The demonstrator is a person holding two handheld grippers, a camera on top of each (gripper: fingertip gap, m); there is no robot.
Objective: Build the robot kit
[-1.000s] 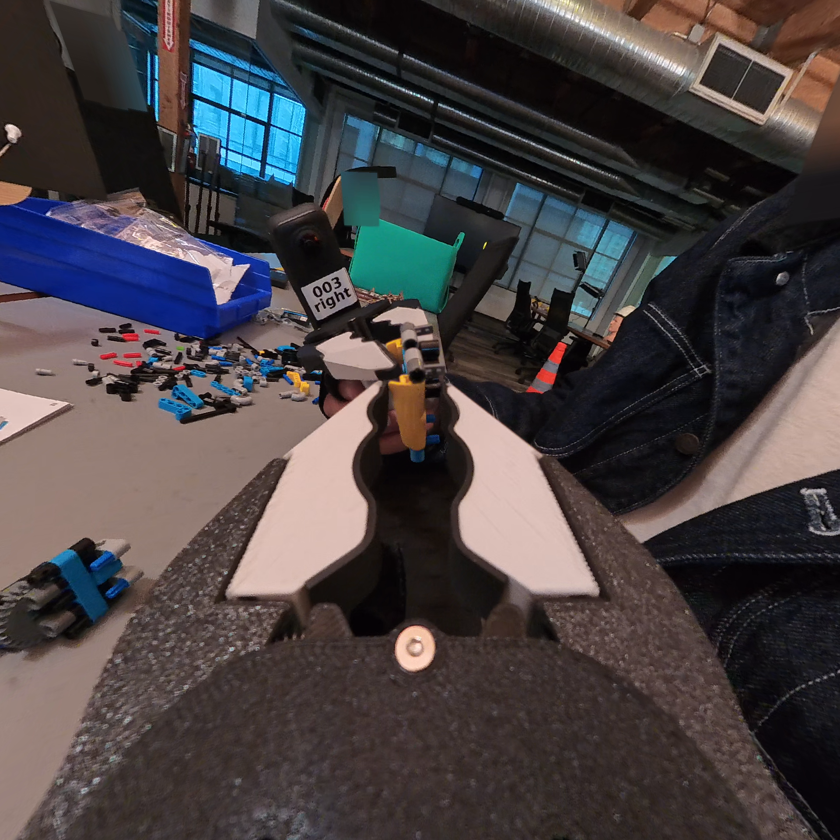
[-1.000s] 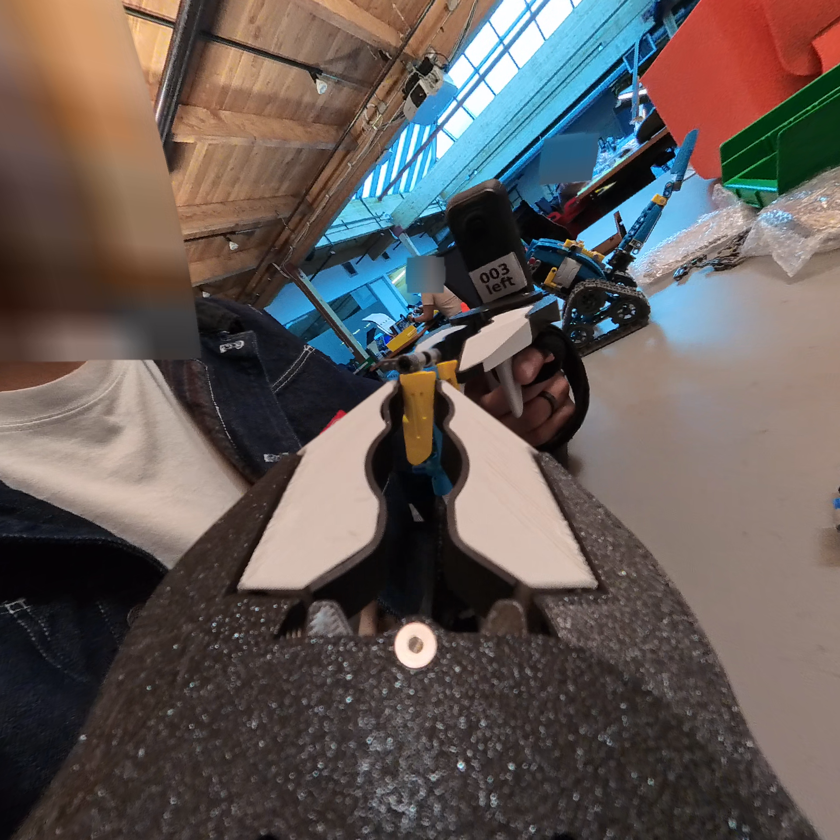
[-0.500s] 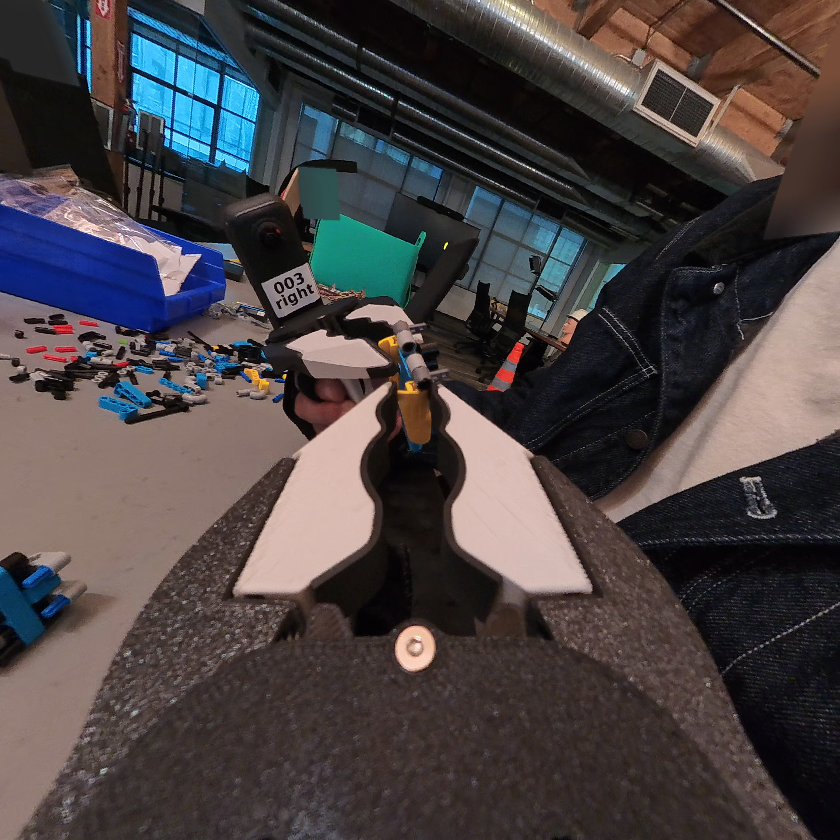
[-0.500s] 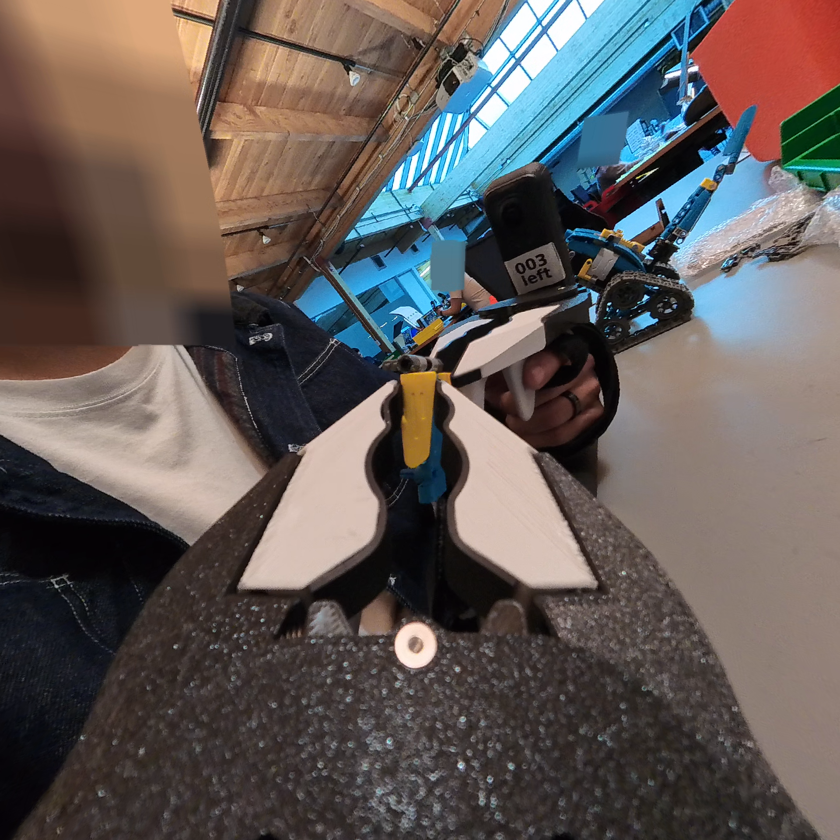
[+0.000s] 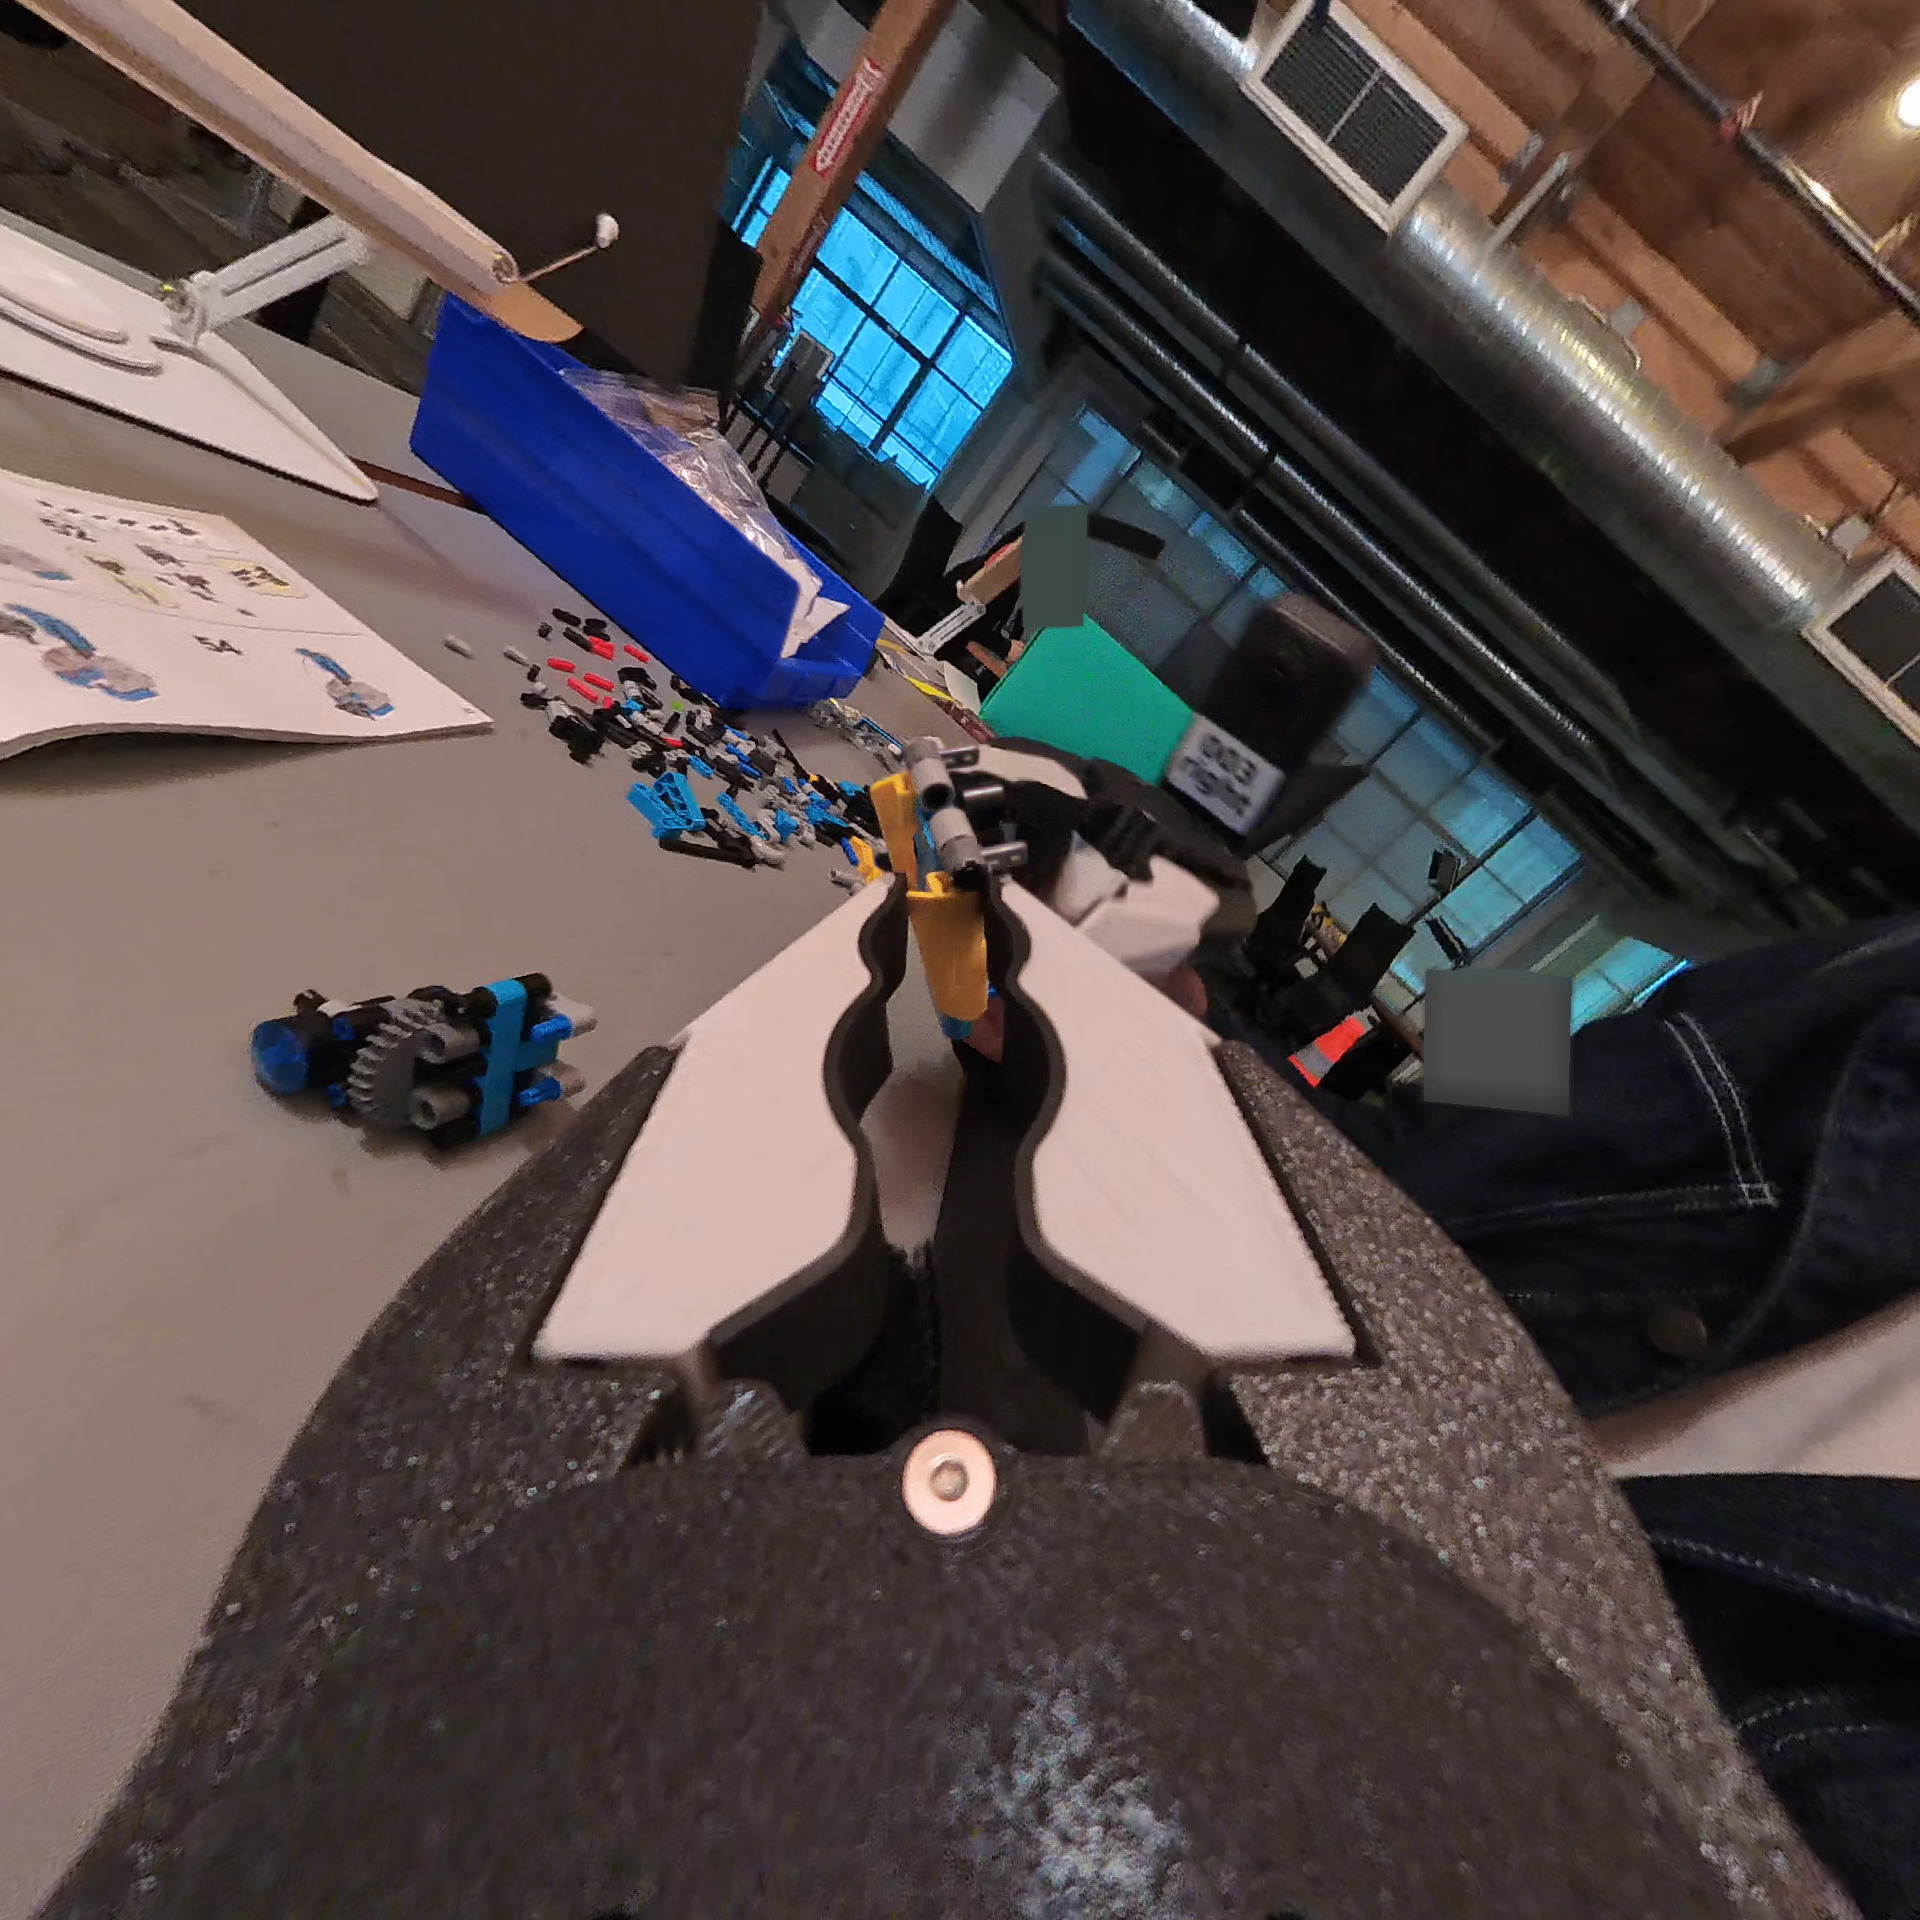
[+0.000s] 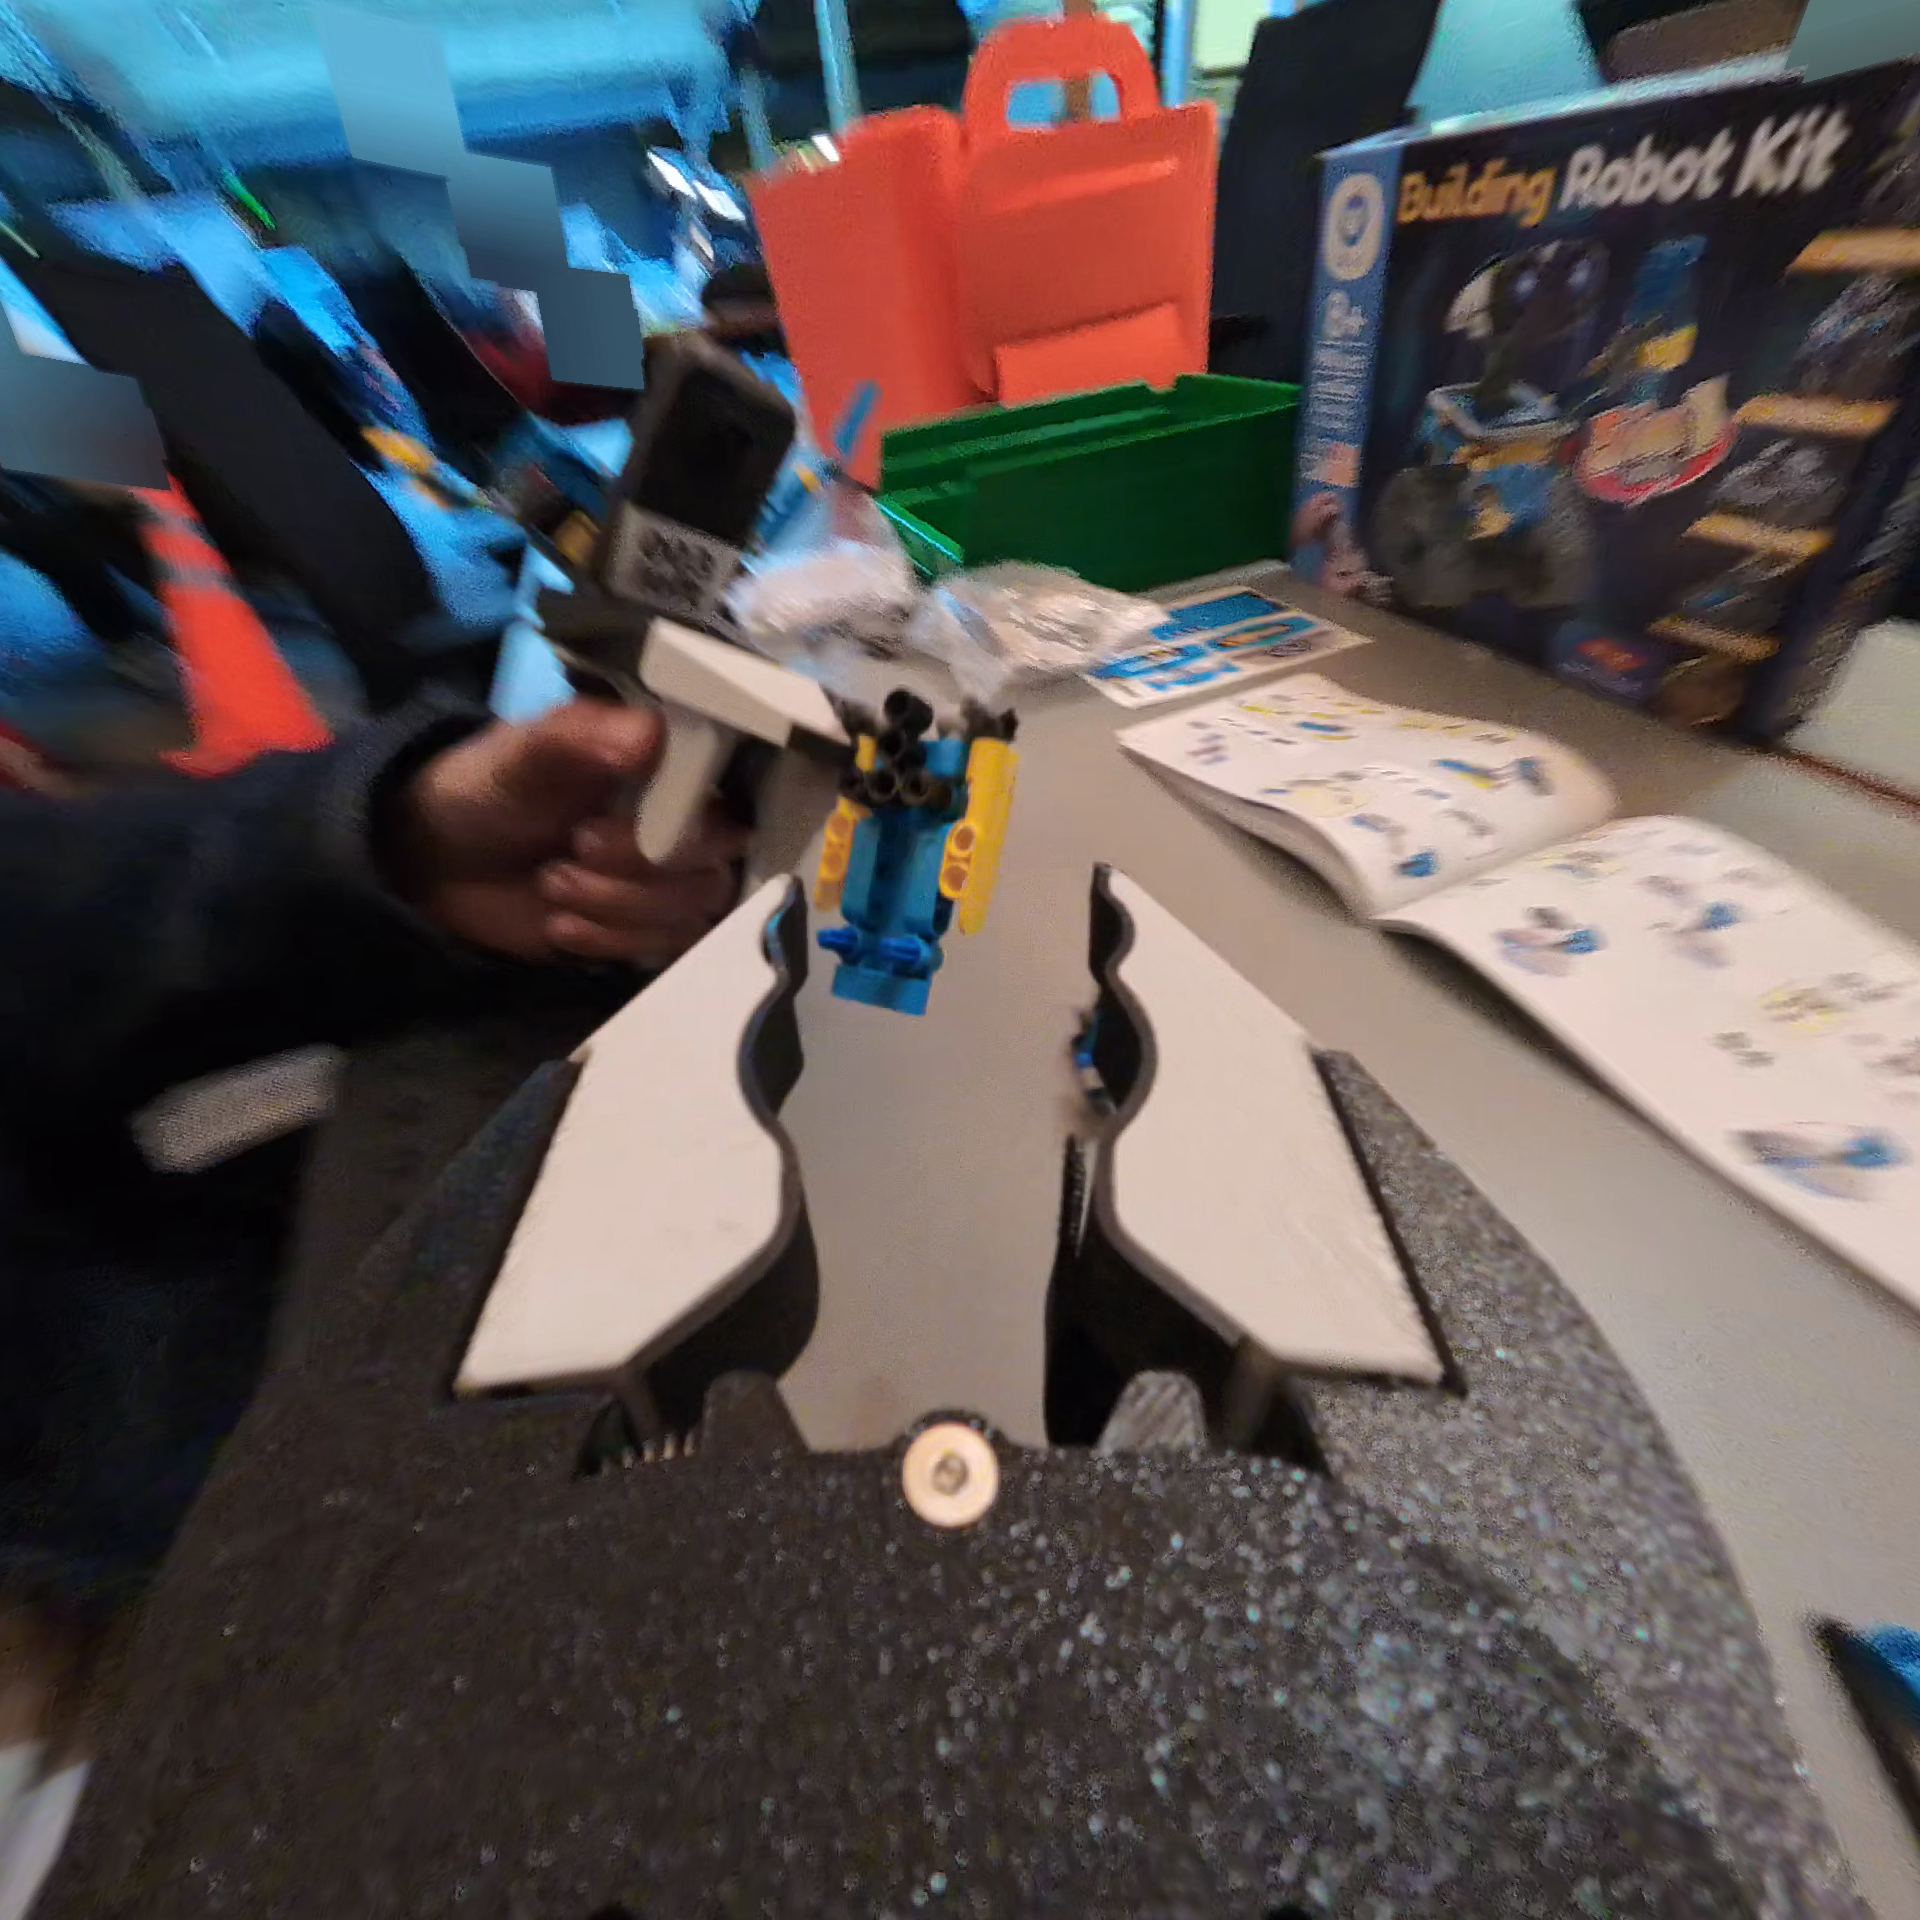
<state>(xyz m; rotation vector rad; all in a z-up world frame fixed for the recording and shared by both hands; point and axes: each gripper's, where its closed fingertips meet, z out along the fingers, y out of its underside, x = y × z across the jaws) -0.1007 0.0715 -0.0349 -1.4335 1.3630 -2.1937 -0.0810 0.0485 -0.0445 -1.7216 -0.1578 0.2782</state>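
Yellow, blue and black brick assembly [image 6: 902, 844]: pinched in left gripper [image 5: 943, 914], aloft over grey table [image 5: 208, 935], beyond loose bricks [image 5: 717, 769]. Right gripper [image 6: 940, 914] spread wide, apparently empty though blurred, just beneath assembly.

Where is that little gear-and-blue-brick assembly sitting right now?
In the left wrist view, the gear assembly lies on the grey table, left of the left gripper, with the instruction booklet and loose bricks beyond it.
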